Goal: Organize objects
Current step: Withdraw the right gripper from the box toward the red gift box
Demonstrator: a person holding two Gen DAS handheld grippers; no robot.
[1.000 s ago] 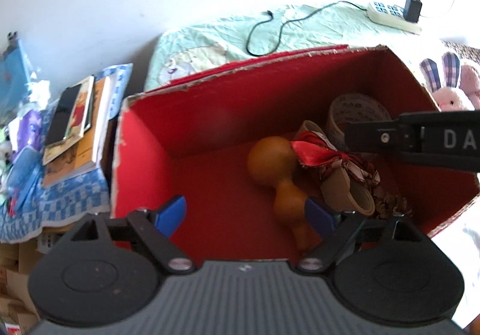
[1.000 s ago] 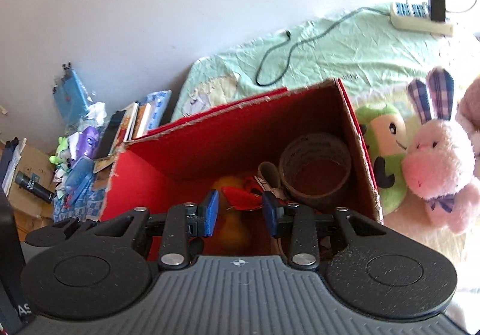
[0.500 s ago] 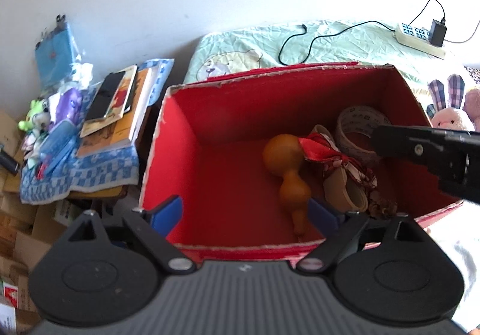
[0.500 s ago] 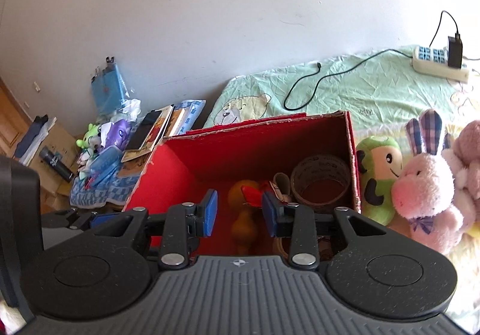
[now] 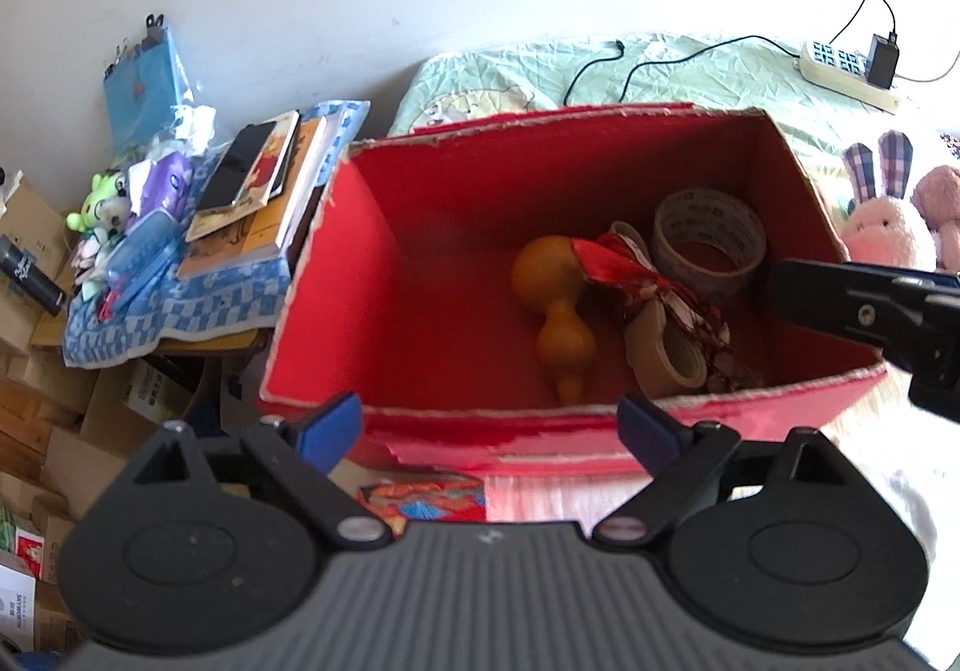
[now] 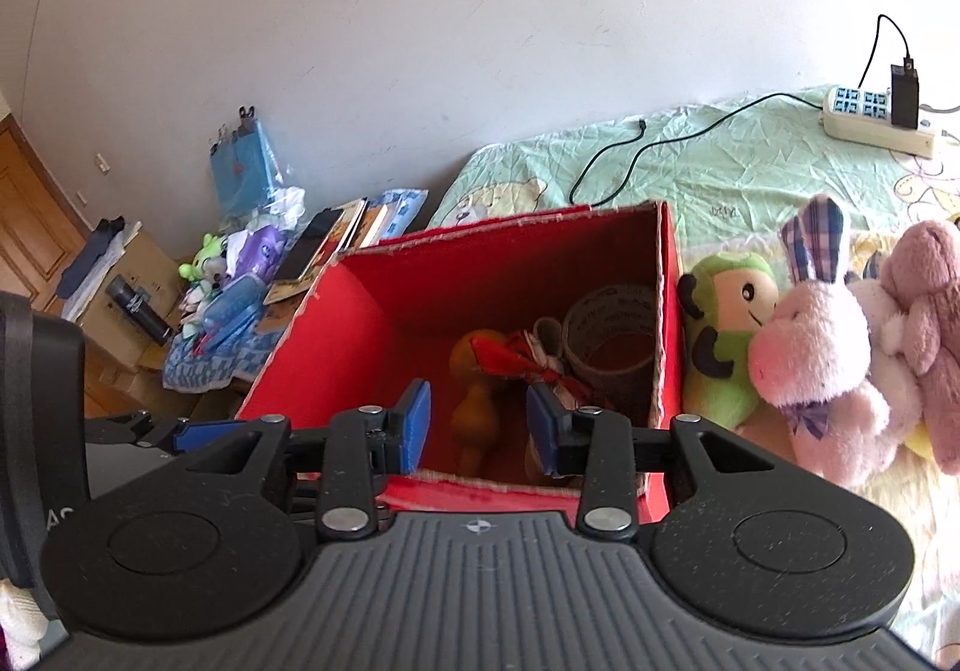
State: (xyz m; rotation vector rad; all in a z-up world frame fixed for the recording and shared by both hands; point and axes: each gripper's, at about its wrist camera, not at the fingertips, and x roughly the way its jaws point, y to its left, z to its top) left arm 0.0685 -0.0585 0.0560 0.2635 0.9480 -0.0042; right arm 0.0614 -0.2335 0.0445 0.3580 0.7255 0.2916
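Left wrist view: the left gripper (image 5: 489, 428) hangs before the near wall of the red box (image 5: 336, 311), fingers wide apart and empty.
Right gripper, same view: its black body (image 5: 864, 311) juts in over the box's right rim; its fingertips cannot be seen here.
Box contents: one orange gourd (image 5: 552, 311) lying flat at mid-floor, a red tasselled ribbon (image 5: 624, 269) draped across its top, and two tape rolls, a large roll (image 5: 711, 239) at the back right and a smaller beige roll (image 5: 666, 347) in front, tipped on its side.
Handling, judged: the gourd looks light, hard and smooth, likely to slip and perhaps crack; its narrow waist offers the surest hold. The ribbon is limp; the rolls are stiff and best pinched through the rim.
Right wrist view: the right gripper (image 6: 478, 427) hovers at the box's near edge, fingers parted and holding nothing.
Beside the box: three plush toys on the bed, one green monkey (image 6: 723, 335) touching the box wall, one pink rabbit (image 6: 822, 365), one mauve bear (image 6: 930, 323).
Still to organize, judged: the plush toys seem the likeliest next picks, soft enough to squeeze anywhere.
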